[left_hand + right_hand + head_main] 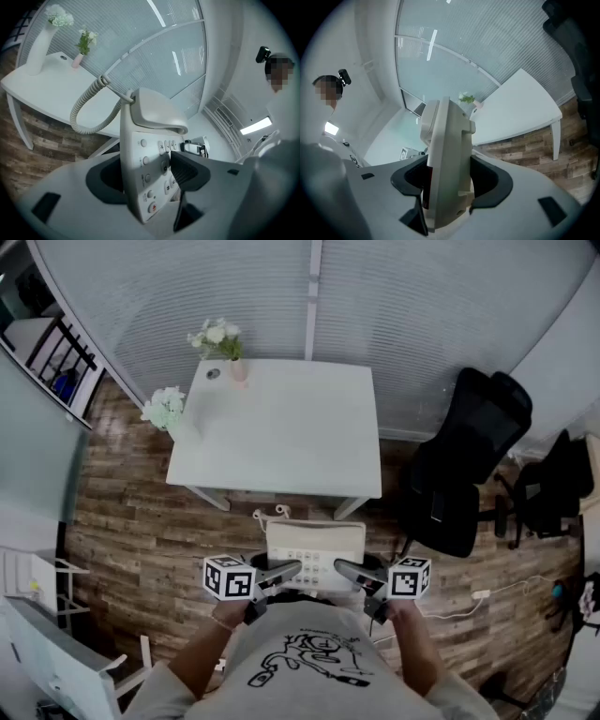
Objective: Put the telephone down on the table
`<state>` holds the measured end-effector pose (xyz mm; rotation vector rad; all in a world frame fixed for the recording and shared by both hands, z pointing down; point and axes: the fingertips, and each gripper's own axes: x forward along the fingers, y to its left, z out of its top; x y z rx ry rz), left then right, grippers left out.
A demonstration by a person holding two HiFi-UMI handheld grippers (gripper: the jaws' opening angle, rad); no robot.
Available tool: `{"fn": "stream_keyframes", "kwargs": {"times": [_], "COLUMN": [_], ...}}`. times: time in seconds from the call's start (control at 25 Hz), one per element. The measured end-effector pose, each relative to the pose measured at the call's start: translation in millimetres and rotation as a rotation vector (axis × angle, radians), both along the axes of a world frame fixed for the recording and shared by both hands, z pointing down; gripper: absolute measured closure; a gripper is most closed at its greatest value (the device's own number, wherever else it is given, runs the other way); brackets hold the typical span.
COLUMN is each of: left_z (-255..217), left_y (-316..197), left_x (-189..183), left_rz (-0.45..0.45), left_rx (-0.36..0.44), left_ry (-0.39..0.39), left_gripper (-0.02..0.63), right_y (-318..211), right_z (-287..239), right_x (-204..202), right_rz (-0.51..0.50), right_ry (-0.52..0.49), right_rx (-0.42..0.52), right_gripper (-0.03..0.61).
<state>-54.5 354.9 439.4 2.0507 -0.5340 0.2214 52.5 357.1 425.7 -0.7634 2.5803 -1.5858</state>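
A beige desk telephone [315, 555] with its handset on the cradle hangs in the air in front of the person, short of the white table [281, 432]. My left gripper [284, 571] is shut on its left edge and my right gripper [349, 570] on its right edge. In the left gripper view the telephone [149, 154] stands edge-on between the jaws [149, 174], keypad facing right, its coiled cord [85, 107] looping to the left. In the right gripper view the telephone's side [449, 164] fills the gap between the jaws [449, 180].
On the table's far left stand a small pink vase of flowers [225, 343] and a white vase with a white bunch [169, 411]. A black office chair [466, 460] stands right of the table, a second one [553, 486] farther right. The floor is wooden planks.
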Motion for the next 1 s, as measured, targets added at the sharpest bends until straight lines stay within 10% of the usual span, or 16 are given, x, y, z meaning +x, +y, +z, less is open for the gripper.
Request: {"fn": "stream_keyframes", "kwargs": {"times": [1.0], "left_z": [-8], "left_y": [-5], "left_x": [30], "left_rz": [-0.017], "left_rx": [0.002], "left_ry": [-0.007], "left_gripper": [0.331], "right_y": [-6], "right_z": [-9], "right_x": [30], "right_rz": [-0.003], "right_ry": [-0.018], "right_rx": [-0.005], "right_gripper": [0.307]}}
